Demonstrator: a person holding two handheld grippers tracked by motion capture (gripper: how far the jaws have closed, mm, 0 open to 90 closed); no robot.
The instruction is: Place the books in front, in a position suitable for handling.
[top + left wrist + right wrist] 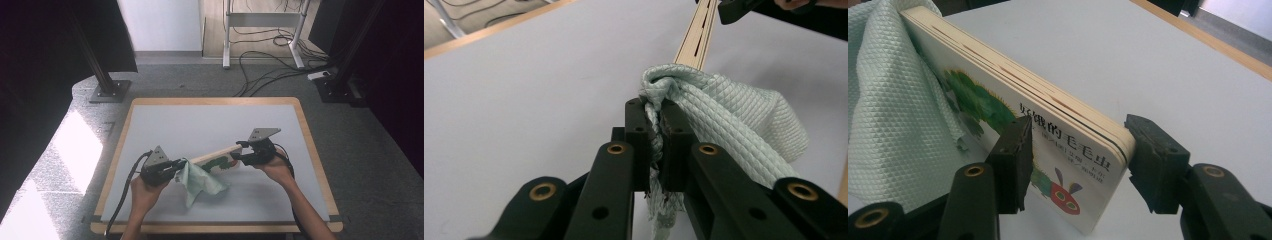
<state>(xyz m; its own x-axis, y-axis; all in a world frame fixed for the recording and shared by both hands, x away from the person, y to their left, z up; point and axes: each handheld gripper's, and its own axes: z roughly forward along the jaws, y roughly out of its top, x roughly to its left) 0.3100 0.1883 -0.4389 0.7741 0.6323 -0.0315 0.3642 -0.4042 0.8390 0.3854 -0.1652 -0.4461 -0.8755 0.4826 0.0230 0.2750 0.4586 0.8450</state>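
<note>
A board book (220,156) with a green caterpillar on its cover stands on its long edge, tilted, over the middle of the grey table mat (200,120). My right gripper (239,152) is shut on the book's right end, and its jaws clamp the cover and back of the book (998,80). My left gripper (177,165) is shut on a bunched corner of a pale green quilted cloth (200,182). The cloth (734,115) hangs from the left gripper (655,107) and drapes against the book's left end (696,35). The cloth (893,100) covers part of the cover.
The mat lies on a wooden-rimmed table (310,150). On the floor beyond it are a black stand base (107,90), loose cables (270,65) and white desk legs (227,35). Bare mat lies behind and to both sides of the book.
</note>
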